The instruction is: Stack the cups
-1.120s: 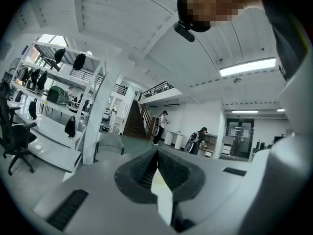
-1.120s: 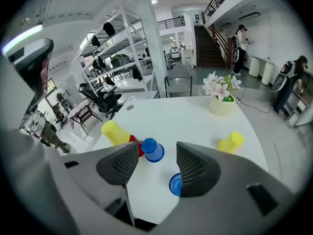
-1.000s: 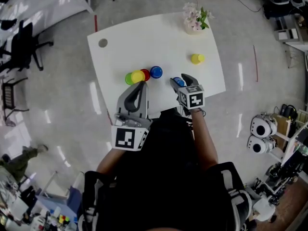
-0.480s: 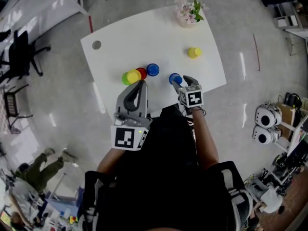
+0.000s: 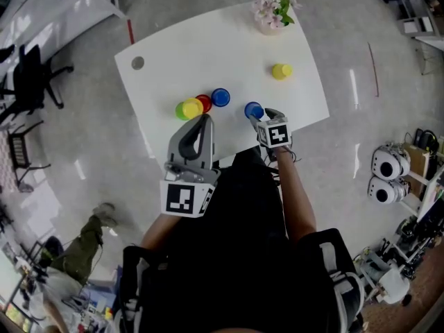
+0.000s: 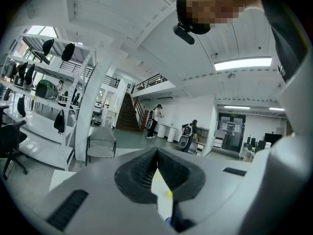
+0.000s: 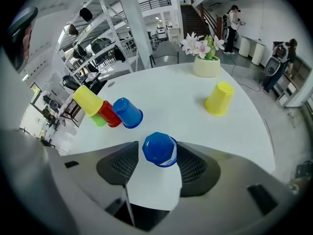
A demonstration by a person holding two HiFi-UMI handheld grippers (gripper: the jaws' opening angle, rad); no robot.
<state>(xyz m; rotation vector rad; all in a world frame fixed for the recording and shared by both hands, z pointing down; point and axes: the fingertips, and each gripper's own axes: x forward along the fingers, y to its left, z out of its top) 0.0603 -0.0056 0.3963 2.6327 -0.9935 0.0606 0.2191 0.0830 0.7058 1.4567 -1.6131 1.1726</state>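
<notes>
Our right gripper (image 7: 157, 146) has its jaws apart on either side of the upturned blue cup (image 7: 159, 151), near the bench (image 7: 181, 99) edge. Light, thin, slippery, we judge: squeeze its mid wall gently. Our left gripper (image 6: 157, 155), jaws together, holds nothing.

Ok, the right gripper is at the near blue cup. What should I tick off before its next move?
1. Near blue cup stands between the right gripper's jaws: ok.
2. Jaws clamped on it: not ok, a thin gap seems to show on one side.
3. Left gripper shut, empty, away from the cups: ok.
4. Other blue cup upside down beside the red cup, nothing on top of it: ok.
5. Lone yellow cup well off to the side: ok.
</notes>
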